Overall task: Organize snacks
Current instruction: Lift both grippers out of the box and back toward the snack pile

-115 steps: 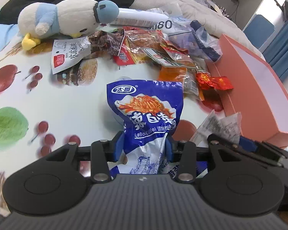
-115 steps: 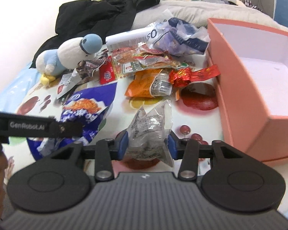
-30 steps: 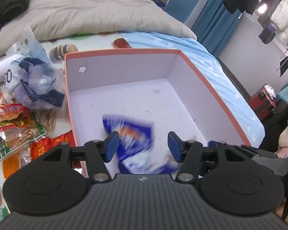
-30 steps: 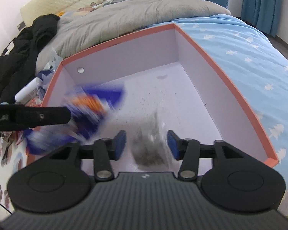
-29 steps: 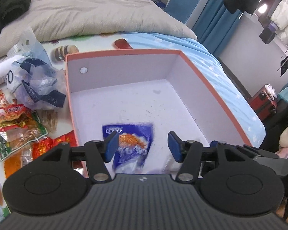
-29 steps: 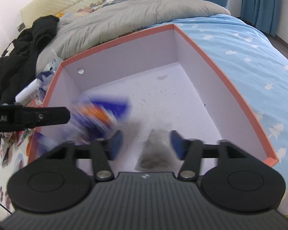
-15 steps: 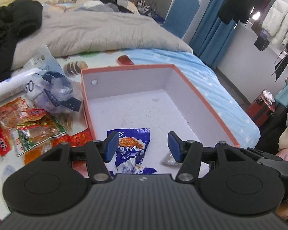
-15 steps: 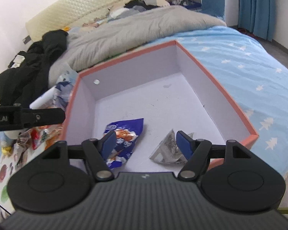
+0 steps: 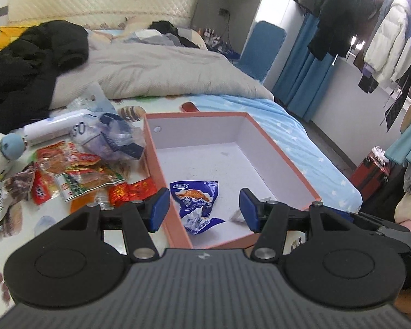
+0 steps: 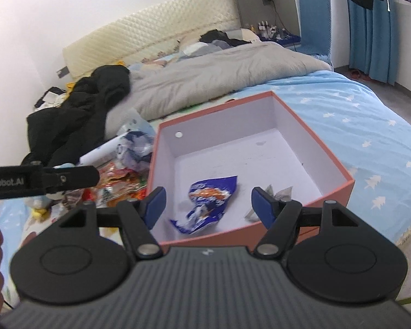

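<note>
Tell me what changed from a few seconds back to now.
Both packets were let go: the blue snack bag, earlier clamped in the left tongs, and the clear packet, earlier in the right tongs, now lie inside the orange box. Both tongs stand open, empty and have pulled up and back from it. The snack pile beside the box and the plush toy stayed put.
</note>
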### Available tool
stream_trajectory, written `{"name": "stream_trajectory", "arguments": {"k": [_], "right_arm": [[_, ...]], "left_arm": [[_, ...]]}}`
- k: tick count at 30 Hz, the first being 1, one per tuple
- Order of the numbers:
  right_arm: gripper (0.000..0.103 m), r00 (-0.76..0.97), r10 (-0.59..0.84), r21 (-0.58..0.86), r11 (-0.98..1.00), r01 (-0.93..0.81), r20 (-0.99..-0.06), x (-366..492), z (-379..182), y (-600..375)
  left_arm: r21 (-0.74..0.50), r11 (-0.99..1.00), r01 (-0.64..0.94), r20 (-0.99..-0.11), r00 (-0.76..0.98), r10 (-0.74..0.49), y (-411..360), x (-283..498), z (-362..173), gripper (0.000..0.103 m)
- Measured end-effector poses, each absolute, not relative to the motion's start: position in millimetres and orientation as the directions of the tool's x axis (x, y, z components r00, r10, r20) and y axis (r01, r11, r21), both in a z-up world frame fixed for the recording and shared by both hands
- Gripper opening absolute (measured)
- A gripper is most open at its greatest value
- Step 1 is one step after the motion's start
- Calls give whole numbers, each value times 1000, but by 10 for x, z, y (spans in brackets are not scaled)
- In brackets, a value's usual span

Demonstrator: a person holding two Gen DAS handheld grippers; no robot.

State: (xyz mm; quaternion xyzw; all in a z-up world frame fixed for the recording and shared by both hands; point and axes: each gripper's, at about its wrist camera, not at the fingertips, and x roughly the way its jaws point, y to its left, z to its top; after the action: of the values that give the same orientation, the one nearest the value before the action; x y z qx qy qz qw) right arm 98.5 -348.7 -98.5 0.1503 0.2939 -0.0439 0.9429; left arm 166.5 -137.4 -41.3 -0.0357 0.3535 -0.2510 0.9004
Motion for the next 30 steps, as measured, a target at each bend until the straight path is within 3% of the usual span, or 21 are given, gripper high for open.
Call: {"name": "stream_trajectory", "arguments": {"k": [12, 30], "right_arm": [[71, 865, 20, 249, 961, 122, -502, 504, -794, -3006], [71, 862, 135, 219, 975, -29, -489, 57, -824, -2433]], "left_arm": [[-236, 890, 391, -568, 687, -452, -779, 968, -225, 62], [-248, 940, 234, -572, 748, -337, -157, 219, -337, 62]]}}
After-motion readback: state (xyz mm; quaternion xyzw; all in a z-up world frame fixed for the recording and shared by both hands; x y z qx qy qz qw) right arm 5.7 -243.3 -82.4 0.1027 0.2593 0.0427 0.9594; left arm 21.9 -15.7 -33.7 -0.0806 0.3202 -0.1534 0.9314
